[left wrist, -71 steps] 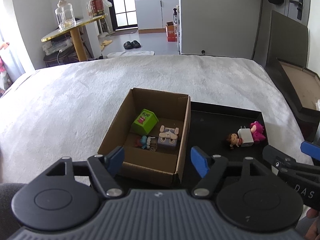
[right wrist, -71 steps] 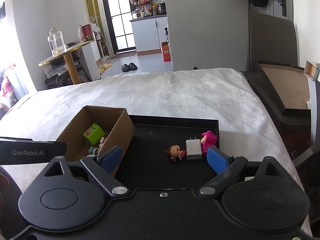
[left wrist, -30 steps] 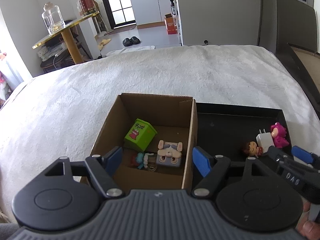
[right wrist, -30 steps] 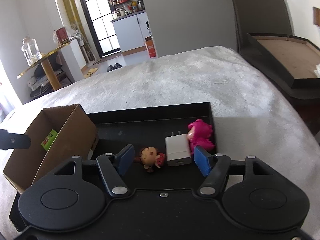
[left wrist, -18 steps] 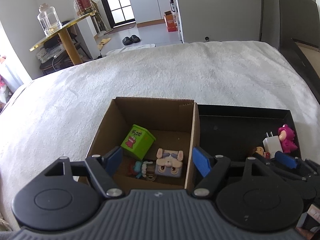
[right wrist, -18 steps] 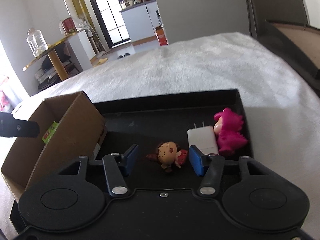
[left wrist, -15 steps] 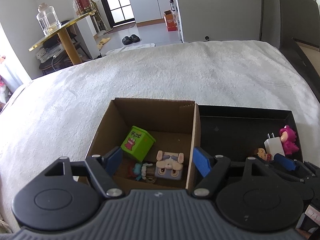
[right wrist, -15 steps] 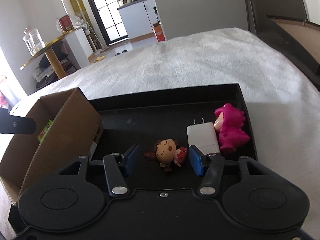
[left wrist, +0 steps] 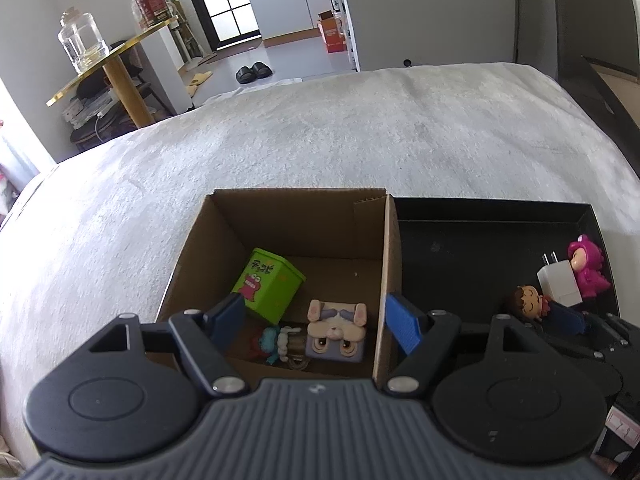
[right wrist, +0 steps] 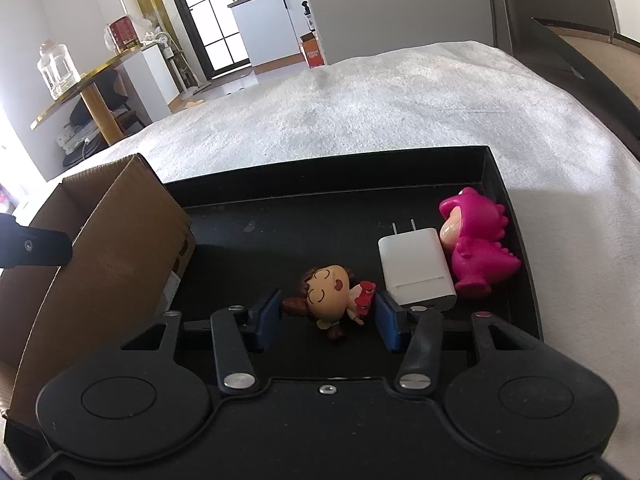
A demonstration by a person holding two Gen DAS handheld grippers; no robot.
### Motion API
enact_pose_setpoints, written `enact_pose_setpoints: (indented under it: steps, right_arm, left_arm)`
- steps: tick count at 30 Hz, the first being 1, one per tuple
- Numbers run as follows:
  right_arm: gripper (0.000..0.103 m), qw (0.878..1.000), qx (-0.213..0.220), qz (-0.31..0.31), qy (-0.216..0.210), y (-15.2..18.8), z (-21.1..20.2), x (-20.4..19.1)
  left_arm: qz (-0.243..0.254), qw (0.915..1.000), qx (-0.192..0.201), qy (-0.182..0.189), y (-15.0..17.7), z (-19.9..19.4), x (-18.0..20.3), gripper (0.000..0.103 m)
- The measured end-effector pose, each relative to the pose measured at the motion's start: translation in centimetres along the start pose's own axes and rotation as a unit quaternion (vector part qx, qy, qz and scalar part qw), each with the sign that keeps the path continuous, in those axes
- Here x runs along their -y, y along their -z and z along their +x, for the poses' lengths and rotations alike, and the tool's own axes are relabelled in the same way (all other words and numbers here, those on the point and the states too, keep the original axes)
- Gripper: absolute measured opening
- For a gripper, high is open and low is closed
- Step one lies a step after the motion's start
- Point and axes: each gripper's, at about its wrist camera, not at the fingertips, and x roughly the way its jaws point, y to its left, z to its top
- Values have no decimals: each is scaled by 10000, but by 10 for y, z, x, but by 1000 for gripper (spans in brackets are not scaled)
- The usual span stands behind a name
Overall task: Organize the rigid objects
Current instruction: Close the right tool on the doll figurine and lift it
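Note:
A brown-haired doll figurine [right wrist: 330, 286] lies on the black tray [right wrist: 320, 168], between the two blue fingers of my right gripper [right wrist: 327, 316], which is open around it; the fingers look a little apart from it. A white charger [right wrist: 414, 264] and a pink dinosaur toy [right wrist: 476, 246] lie just right of the doll. My left gripper [left wrist: 316, 322] is open and empty above the cardboard box [left wrist: 304, 200], which holds a green box [left wrist: 268, 290], a bunny-face block [left wrist: 336, 338] and a small blue-haired figure [left wrist: 276, 342]. The doll [left wrist: 528, 306] also shows in the left wrist view.
The box and tray sit side by side on a white plush cover [left wrist: 360, 128]. A dark framed board [right wrist: 580, 48] stands at the right. A gold side table with a glass jar [left wrist: 82, 46] stands beyond the far left edge.
My right gripper has moved forward and down into the tray and narrowed around the doll. My left gripper has risen slightly over the box.

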Motion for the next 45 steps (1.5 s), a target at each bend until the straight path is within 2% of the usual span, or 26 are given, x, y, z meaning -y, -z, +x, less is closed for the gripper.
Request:
enact_pose_setpoints:
  steps: [23, 33, 36, 45]
  right_arm:
    - [50, 9982, -468, -363, 67, 10, -17, -9]
    - [55, 9986, -403, -343, 43, 9, -19, -9]
    - [59, 9986, -378, -362, 38, 9, -17, -11]
    - [59, 9986, -358, -374, -74, 8, -11, -15]
  left_arm:
    - [-62, 10000, 57, -21, 18, -24, -4, 76]
    - [-26, 10000, 81, -33, 19, -27, -1, 76]
    - [11, 10000, 93, -31, 18, -27, 1, 76]
    - [-43, 10000, 23, -67, 14, -18, -3, 76]
